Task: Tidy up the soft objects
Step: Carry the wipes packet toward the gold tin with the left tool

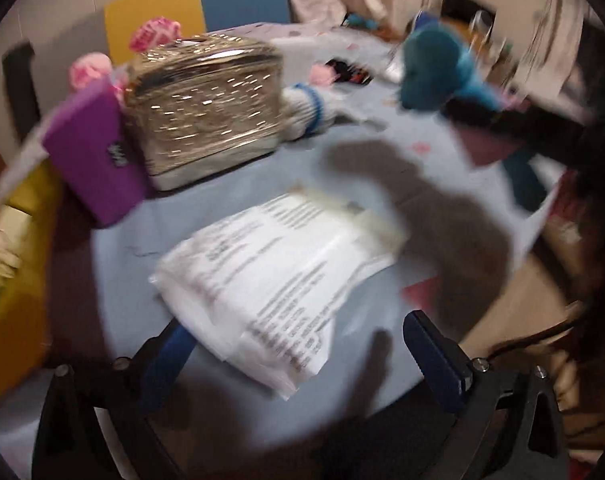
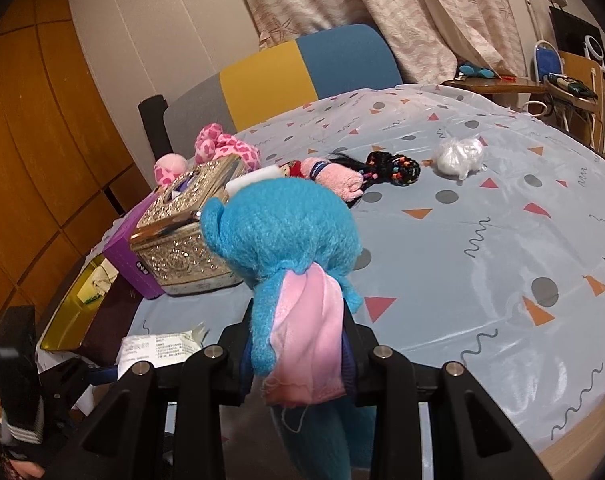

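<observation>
My right gripper (image 2: 298, 344) is shut on a blue plush toy with a pink scarf (image 2: 290, 240) and holds it above the table; the toy also shows in the blurred left wrist view (image 1: 434, 68). My left gripper (image 1: 302, 344) is open and empty above a white printed plastic packet (image 1: 278, 276). A pink spotted plush (image 2: 222, 148) lies behind a glittery gold box (image 2: 186, 236). A pink sock doll (image 2: 334, 176) and black beaded hair (image 2: 390, 166) lie mid-table.
A purple box (image 2: 132, 260) leans beside the gold box. A white plastic bundle (image 2: 458, 156) sits at the far right of the patterned tablecloth (image 2: 482, 260). A yellow tray (image 2: 70, 312) and a yellow-blue chair (image 2: 302, 76) stand at the table's left and back.
</observation>
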The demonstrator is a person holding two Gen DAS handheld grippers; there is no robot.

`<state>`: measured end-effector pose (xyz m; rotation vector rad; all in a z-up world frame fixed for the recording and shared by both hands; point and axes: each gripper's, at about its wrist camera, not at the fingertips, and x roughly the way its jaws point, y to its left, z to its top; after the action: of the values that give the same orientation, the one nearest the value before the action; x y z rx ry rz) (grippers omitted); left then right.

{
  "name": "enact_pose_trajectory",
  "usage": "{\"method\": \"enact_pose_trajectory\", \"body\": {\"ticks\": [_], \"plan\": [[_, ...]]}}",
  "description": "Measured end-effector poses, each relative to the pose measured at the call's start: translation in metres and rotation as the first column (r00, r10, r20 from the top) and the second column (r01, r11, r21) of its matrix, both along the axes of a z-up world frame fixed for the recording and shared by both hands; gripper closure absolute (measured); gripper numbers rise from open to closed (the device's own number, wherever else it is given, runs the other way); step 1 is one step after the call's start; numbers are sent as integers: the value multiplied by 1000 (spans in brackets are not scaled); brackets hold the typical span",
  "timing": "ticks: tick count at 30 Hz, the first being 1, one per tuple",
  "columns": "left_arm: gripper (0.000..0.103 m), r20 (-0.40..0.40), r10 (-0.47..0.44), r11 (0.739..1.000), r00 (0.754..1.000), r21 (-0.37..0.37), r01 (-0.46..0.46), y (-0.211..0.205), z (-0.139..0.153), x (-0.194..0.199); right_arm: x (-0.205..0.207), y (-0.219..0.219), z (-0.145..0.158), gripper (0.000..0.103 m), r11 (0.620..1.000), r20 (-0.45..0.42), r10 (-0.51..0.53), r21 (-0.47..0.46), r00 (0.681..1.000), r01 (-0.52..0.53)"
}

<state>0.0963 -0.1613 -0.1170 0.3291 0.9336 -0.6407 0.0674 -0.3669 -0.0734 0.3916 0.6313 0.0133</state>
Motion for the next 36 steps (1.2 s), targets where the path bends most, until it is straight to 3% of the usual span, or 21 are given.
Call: {"method": "enact_pose_trajectory", "body": {"ticks": [2, 5, 11, 12, 15, 18, 21, 25, 31, 33, 36], "plan": [[0, 48, 28, 997, 998, 69, -31, 4, 1, -1, -1, -4, 1, 69, 1000, 8, -7, 15, 1000, 7], [0, 15, -5, 987, 1000, 160, 2, 15, 3, -5, 0, -6, 0, 69, 999, 10, -6, 37, 1000, 6], [0, 112, -147, 972, 983, 203, 122, -3, 26, -1, 1, -1, 0, 69, 999, 11, 10, 38, 1000, -11], [0, 101, -176, 967, 979, 202, 153, -9, 28, 6, 1, -2, 0, 69, 999, 11, 10, 38, 1000, -11], [0, -65, -236, 944, 970, 222, 245, -27, 12, 43, 0, -3, 4, 69, 999, 17, 12, 48, 1000, -13], [0, -170, -242, 921, 955, 269, 282, -36, -7, 66, -1, -4, 6, 68, 998, 24, 19, 55, 1000, -20], [3, -238, -254, 933, 937, 196, 303, -34, -12, 78, 1, -2, 4, 68, 998, 18, 24, 55, 1000, -25], [35, -177, -301, 929, 937, 167, 330, -30, -7, 68, 3, 2, 1, 68, 999, 4, 20, 47, 1000, -20], [42, -96, -279, 955, 955, 73, 286, -13, -2, 47, 3, 6, 7, 68, 1000, 0, 7, 13, 1000, -7], [42, -97, -251, 968, 963, -25, 249, 4, 6, 44, 2, 9, 11, 68, 1000, 2, 10, 3, 1000, -10], [42, -94, -208, 975, 974, -96, 199, 23, 19, 42, 2, 19, 19, 68, 1000, 9, 26, -14, 1000, -26]]}}
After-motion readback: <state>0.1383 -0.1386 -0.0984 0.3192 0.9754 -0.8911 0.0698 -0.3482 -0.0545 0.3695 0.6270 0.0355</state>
